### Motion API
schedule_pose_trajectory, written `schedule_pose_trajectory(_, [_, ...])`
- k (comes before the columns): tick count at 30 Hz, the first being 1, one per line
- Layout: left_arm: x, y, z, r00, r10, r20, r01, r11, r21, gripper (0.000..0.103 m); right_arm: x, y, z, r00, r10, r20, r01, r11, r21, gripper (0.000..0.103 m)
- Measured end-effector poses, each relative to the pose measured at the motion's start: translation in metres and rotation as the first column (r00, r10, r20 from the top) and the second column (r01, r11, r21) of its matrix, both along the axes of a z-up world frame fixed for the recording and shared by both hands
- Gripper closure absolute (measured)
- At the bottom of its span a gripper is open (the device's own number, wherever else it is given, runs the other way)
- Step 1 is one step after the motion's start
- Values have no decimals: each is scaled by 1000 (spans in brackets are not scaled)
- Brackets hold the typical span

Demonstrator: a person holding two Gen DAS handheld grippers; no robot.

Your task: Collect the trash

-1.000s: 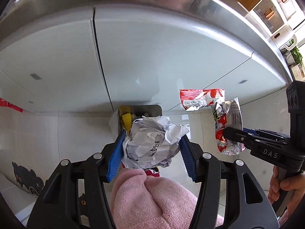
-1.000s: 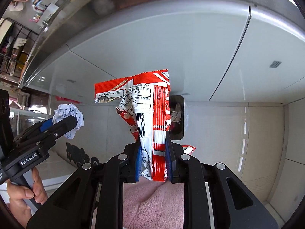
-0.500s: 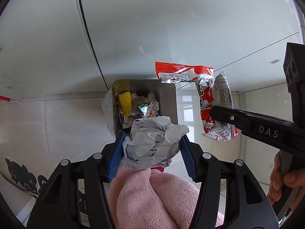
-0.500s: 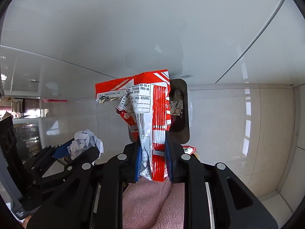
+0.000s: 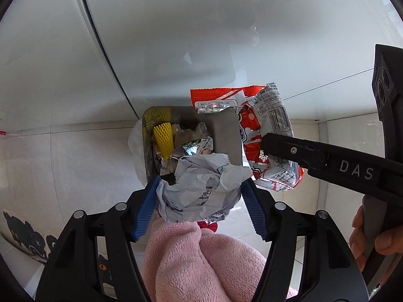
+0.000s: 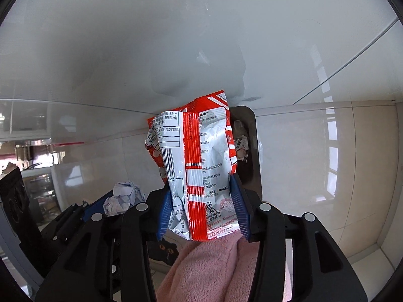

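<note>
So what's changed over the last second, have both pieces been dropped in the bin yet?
Not yet. Both grippers tipped down and closed in on the trash bin, now right below them. The left gripper still clamps the crumpled paper ball. The right gripper holds the red snack wrapper, though its fingers look wider apart than before.

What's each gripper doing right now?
Left gripper: shut on the crumpled white paper ball.
Right gripper: shut on the red and silver foil snack wrapper.
</note>
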State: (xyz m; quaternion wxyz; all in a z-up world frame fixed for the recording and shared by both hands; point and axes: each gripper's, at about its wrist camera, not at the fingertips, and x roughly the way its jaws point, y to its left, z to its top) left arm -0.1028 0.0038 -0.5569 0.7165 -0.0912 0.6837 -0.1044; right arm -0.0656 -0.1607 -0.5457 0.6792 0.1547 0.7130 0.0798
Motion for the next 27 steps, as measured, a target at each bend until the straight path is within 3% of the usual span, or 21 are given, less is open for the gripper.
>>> schedule_pose_trajectory(5, [1,-1,4,1000,4,3,-4,1000,8,22,0,-5,-3,1000,-27,-11,27,1000,6,51])
schedule_pose_trajectory(10, [0,-1,17,1000,8,18,-8,1000,14,16,2,-11,2,999,-42,0,42,999,10,40])
schedule_pose_trajectory(16, [2,5,36,999,31,42,-32,999,23,8,0,-13,17,999,-48,14,47,999,12,37])
schedule_pose_trajectory(18, [1,7,53,998,43,54,-44,999,20,8,-1,-17,27,999,-49,23,49,999,7,26])
schedule_pose_trajectory(20, [0,9,77,996,52,73,-53,998,17,8,-6,-19,47,998,-46,40,46,999,0,21])
schedule_pose_trajectory(23, [-7,10,120,992,50,112,-53,998,27,8,-14,-25,85,996,-32,79,34,999,-21,2])
schedule_pose_trajectory(27, [-12,10,187,982,50,183,-60,997,46,8,-25,-36,148,987,-13,157,19,999,-39,3])
